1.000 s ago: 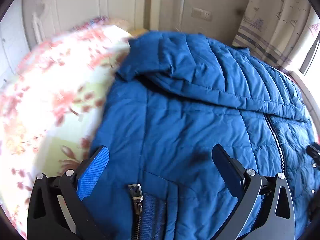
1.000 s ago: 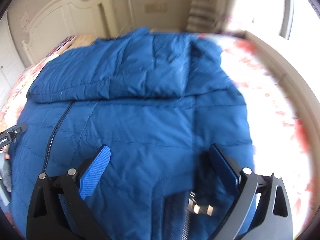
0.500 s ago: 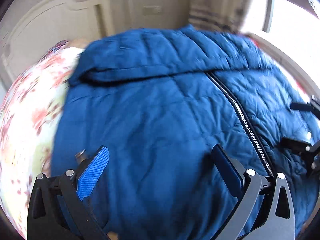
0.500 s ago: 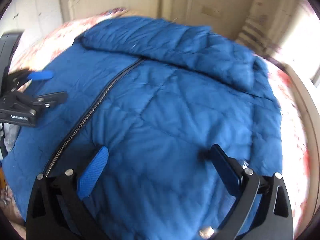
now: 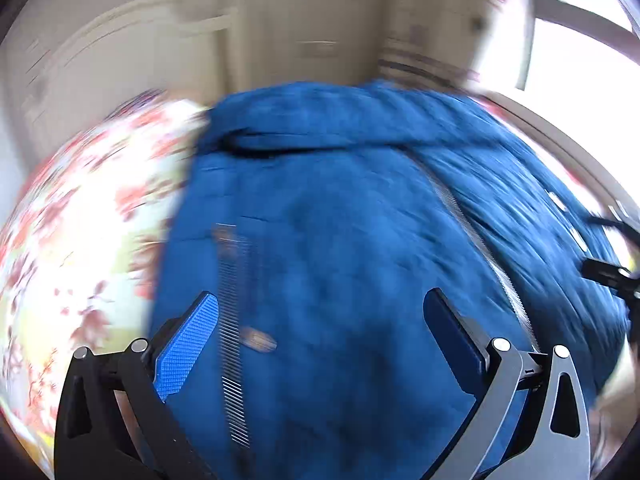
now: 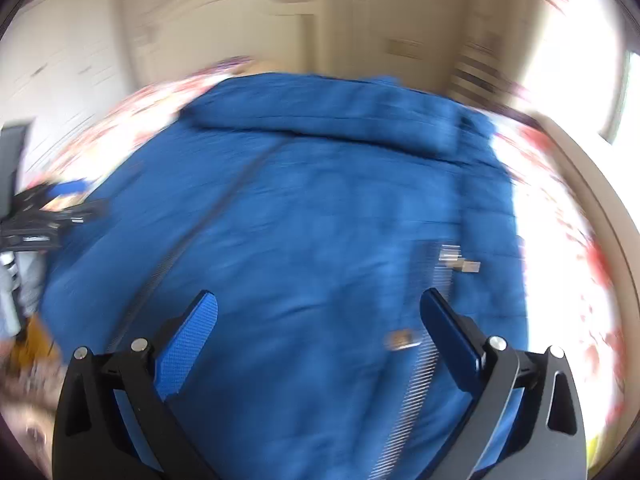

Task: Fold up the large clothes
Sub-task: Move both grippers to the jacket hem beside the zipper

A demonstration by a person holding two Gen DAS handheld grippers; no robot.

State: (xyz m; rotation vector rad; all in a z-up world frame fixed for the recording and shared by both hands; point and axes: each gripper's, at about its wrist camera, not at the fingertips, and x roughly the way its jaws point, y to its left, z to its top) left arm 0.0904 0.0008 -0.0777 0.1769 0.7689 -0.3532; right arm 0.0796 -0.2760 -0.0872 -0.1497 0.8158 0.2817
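The quilted blue puffer jacket point(image 5: 340, 240) is spread on the floral bedsheet point(image 5: 80, 220), long axis running away ahead — flanked by left gripper point(image 5: 320, 332) and right gripper point(image 6: 318, 332), both wide open, empty.

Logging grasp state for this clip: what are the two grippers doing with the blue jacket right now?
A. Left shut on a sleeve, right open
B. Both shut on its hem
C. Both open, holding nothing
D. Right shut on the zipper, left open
C: the left gripper and right gripper both show fingers spread wide over the jacket, with nothing pinched between them.
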